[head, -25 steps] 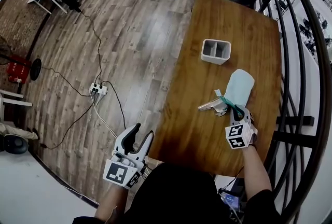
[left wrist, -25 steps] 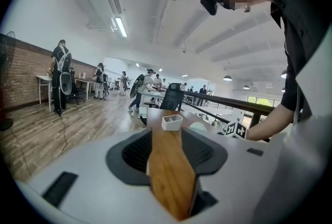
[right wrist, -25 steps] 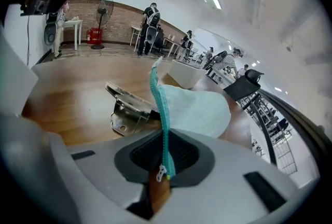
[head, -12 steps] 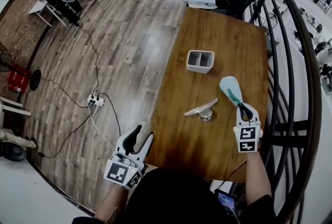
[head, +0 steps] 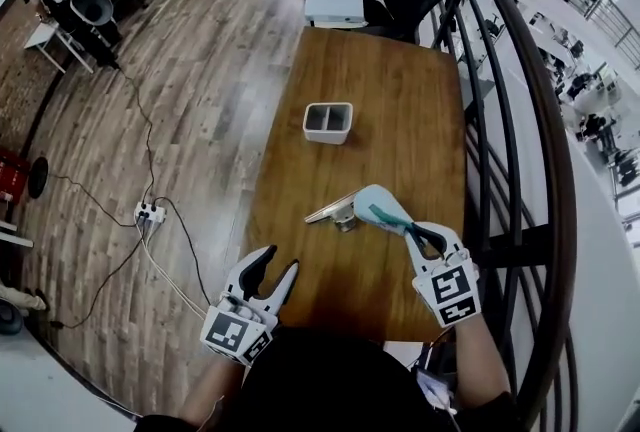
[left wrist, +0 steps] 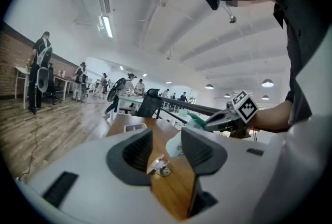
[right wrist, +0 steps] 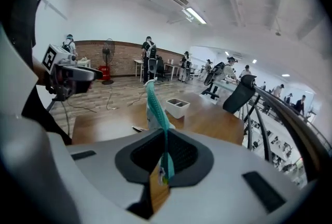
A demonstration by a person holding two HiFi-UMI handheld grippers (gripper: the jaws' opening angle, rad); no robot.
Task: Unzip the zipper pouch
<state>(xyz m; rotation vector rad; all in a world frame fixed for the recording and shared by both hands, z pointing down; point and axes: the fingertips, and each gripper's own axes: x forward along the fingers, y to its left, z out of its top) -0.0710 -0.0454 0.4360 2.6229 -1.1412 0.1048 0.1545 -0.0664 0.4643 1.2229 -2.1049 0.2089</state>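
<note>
Teal edge (right wrist: 154, 106) pinched in my right fingers (right wrist: 189, 158), I'm raising the pouch (head: 376, 204) off the desk (head: 400, 120); my wide, empty left fingers (head: 253, 267) are approaching from 7 o'clock to brace it.

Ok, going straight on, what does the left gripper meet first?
Probably the metal clip on the table, centred between the open jaws of the left gripper; the pouch hangs beyond. Depth unclear.

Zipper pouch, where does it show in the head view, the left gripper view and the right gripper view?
Head view: zipper pouch right of centre, clamped in the right hand-held gripper.
Left gripper view: pouch at centre, beyond the open jaws.
Right gripper view: pouch at centre, rising from the shut jaws.
Shared landmark: white divided box.
</note>
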